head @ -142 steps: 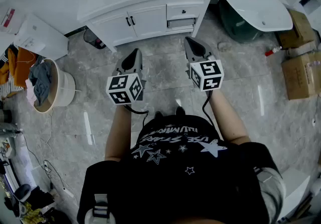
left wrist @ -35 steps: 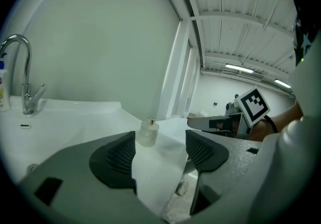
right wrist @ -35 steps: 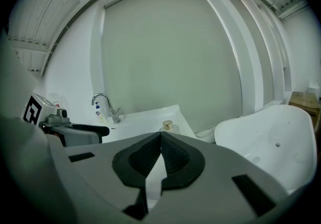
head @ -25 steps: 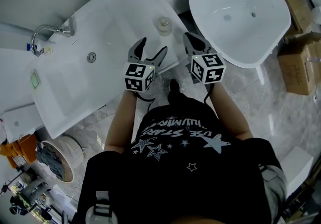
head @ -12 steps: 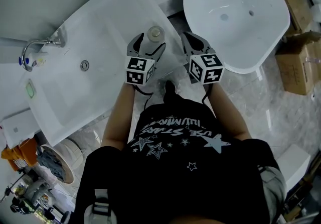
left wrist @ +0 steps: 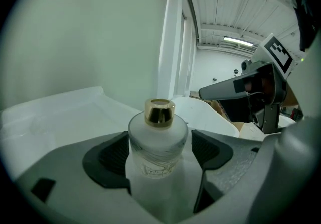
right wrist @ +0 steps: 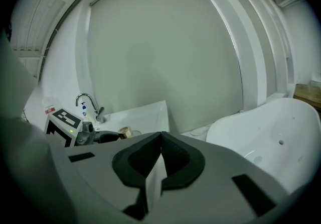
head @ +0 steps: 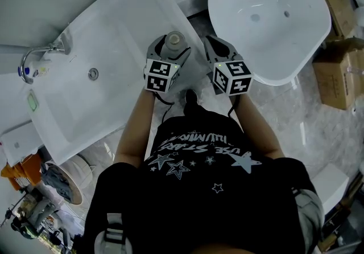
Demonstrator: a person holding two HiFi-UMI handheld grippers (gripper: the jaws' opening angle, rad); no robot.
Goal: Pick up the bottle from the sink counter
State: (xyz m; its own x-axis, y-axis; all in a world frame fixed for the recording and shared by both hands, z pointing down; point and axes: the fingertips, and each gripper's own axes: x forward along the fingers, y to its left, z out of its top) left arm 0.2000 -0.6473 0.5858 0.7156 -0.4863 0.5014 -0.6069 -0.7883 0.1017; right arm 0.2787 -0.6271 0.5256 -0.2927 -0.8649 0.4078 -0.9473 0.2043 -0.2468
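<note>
Bottle [head: 175, 38]: frosted white with a gold cap [left wrist: 159, 112], upright on the right end of the sink counter [head: 114, 36], near its front edge.
Position to jaws: between the left gripper's [head: 170, 45] two pads, one on each side of its body, deep in the gap.
Left gripper: jaws wide, have just been opening; pads flank the bottle without clamping it.
Right gripper [head: 210, 42]: jaws together, nothing held, just right of the bottle.
Surroundings: faucet [head: 34, 56] at the counter's far left; bathtub [head: 267, 25] to the right.

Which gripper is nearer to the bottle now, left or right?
Left: the left gripper, jaws just opening, stands open around the bottle; the right gripper hangs shut to its right.
</note>
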